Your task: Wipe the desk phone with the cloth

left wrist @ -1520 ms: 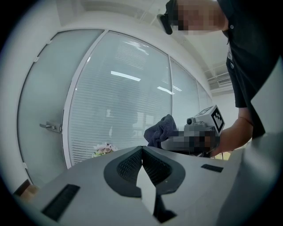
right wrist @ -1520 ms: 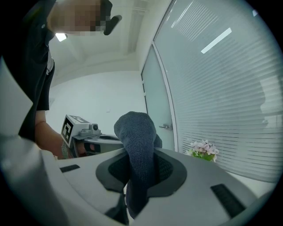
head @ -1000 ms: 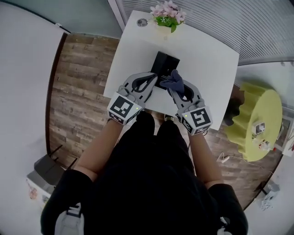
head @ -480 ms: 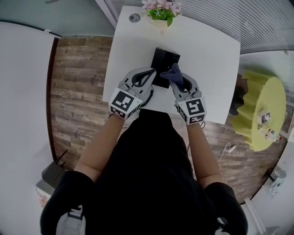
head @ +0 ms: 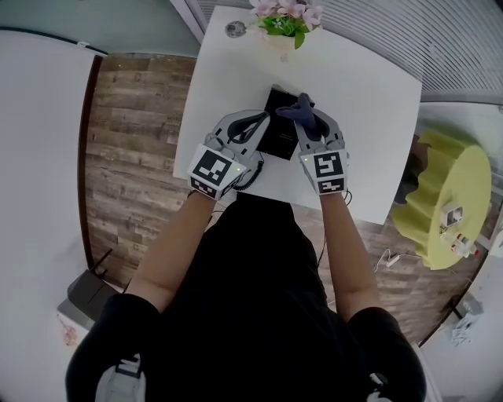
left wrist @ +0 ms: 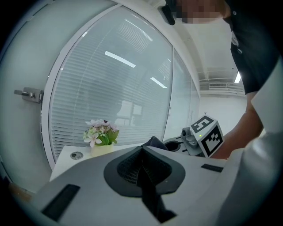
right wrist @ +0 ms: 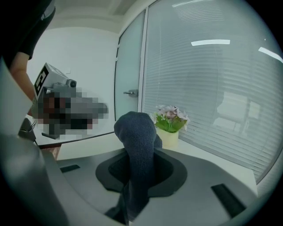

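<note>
Two grippers sit over the black desk phone (head: 279,135) near the middle of the tabletop (head: 369,102): the left gripper (head: 262,119) pressed closed and empty, the right gripper (head: 313,126) clamped on the dark blue cloth (head: 299,108) above the phone's far edge.

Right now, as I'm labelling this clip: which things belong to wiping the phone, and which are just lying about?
Job in hand: desk phone; cloth clamped in the right gripper jaws; left gripper, jaws shut, by the phone.

Lying about: potted flowers; small round disc at the white table corner; yellow side table.
</note>
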Motion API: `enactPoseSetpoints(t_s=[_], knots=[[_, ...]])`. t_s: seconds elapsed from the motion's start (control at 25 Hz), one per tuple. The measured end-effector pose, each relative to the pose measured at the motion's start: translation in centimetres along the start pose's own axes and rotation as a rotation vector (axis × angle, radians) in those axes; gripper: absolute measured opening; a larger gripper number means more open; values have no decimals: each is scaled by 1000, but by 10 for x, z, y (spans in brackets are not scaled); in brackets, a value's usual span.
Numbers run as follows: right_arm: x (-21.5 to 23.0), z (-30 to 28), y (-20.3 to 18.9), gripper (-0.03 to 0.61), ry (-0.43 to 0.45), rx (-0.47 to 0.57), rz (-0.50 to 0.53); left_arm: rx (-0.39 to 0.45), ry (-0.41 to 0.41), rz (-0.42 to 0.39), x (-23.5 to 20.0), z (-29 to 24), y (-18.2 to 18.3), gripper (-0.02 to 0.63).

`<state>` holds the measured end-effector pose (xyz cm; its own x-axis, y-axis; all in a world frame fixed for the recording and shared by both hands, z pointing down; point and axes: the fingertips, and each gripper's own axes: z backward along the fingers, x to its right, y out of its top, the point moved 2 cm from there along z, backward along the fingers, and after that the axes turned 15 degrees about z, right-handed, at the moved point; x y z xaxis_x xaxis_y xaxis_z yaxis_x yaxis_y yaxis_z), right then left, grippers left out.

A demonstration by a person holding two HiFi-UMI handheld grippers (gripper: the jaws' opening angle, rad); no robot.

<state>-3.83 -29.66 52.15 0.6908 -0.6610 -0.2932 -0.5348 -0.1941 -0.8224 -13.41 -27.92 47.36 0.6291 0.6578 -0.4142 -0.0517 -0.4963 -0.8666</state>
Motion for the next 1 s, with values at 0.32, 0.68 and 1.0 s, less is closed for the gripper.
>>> enactPoseSetpoints(t_s=[0.32,0.68,1.0], knots=[[0,-30,-20,87,47,-14,-24,-16,27,13,-11,-9,-5,11],[-8,-33,-27,87,40,-5,37,-14,40,27,-16,-14,-12,11],[-20,-29,-34,87,26,-5,39,-20,41,24,-11,-15,-21,11]])
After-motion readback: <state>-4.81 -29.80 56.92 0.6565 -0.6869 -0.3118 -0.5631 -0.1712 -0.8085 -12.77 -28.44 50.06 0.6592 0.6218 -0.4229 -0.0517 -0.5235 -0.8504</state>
